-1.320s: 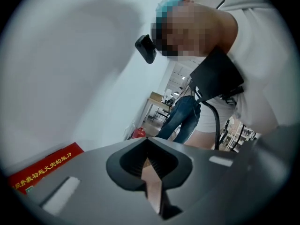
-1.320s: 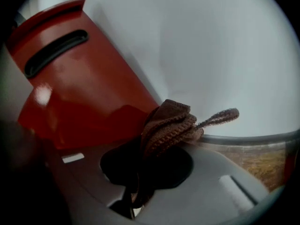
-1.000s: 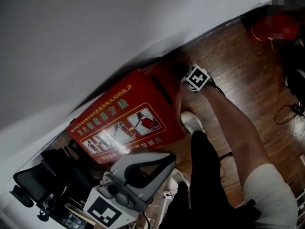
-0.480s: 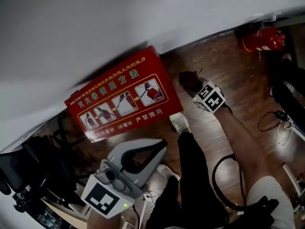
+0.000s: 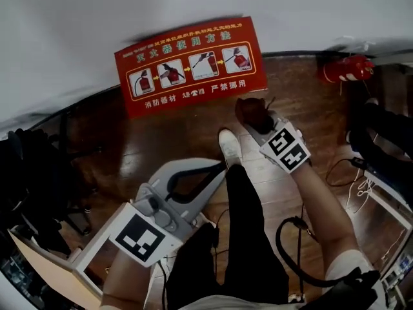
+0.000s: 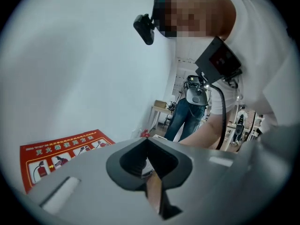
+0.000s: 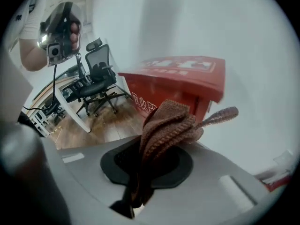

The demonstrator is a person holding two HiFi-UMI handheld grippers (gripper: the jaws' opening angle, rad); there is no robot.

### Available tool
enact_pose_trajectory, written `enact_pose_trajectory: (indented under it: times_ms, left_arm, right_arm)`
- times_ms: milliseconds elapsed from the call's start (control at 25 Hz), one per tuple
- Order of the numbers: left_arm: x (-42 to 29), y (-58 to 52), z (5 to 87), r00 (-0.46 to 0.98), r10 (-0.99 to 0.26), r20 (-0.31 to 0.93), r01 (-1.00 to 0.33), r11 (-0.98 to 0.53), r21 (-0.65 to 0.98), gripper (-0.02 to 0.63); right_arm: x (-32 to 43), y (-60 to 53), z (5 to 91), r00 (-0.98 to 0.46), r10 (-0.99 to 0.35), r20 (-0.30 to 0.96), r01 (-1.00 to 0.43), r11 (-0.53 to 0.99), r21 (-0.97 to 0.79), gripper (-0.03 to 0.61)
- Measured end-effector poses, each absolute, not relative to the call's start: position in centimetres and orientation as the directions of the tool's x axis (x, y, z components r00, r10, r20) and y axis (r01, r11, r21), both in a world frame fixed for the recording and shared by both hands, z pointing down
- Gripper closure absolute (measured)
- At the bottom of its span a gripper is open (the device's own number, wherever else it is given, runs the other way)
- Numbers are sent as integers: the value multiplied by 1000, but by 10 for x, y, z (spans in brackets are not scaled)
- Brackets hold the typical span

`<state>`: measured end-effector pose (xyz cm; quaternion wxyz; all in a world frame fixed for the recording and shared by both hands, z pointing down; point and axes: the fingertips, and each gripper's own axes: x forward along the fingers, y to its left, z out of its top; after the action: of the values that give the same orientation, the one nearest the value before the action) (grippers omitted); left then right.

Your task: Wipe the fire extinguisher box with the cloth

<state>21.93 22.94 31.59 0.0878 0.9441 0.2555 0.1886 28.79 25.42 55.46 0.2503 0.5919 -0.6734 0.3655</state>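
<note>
shifting: right tool point(image 5: 259, 124) is now off the fire extinguisher box point(image 5: 190, 63); a second ago it was at the box's top edge.
right tool: clamped on the bunched brown cloth point(image 7: 168, 125), just short of the box.
left tool point(image 5: 216, 170): jaws together, empty, well apart from the box.
box: on the floor point(image 5: 303, 108) against the wall point(image 5: 129, 5).
task: cloth contact broken; probably repositioning for another pass.

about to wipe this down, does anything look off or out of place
One thing: a red fire extinguisher seems to lie on the floor by the wall, right of the fire extinguisher box rather than in it. The cloth is bunched in the right tongs, not yet on the box.
</note>
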Motion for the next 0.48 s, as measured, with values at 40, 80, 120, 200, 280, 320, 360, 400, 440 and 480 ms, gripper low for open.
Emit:
enact_pose_trajectory:
  times_ms: [40,80,120,200,280,320,360,400,440,480]
  left_arm:
    - [210,228,317,802,508,314,442,-859,260,614]
    - [202,227,319,808,499,314,434,-864,257,614]
    - [195,226,320,814,490,312,424,-869,257,614]
    - [183,226,324,829,470,302,397,-876,272,614]
    - [175,226,331,843,452,293,371,-882,291,614]
    - [173,225,335,848,444,290,360,-884,299,614]
    - [172,224,339,852,438,287,352,-885,306,614]
    - [172,223,343,855,434,283,348,-885,309,614]
    - [174,221,347,857,433,279,347,-886,308,614]
    - [175,218,353,859,431,275,347,-887,306,614]
  right_arm:
    - [283,247,550,-176,-618,766,-982,54,-183,526]
    - [280,239,548,-177,-619,765,-983,74,-168,526]
    - [280,231,548,-176,-619,765,-984,90,-154,526]
    - [284,217,557,-171,-619,767,-985,99,-139,526]
    - [295,208,573,-158,-613,774,-987,77,-140,526]
    - [300,205,583,-152,-604,782,-988,64,-143,526]
    - [305,202,593,-150,-594,791,-988,53,-148,526]
    - [308,200,603,-151,-582,799,-987,46,-153,526]
    - [310,198,615,-152,-569,808,-987,42,-156,526]
    - [312,196,628,-152,-557,816,-987,40,-157,526]
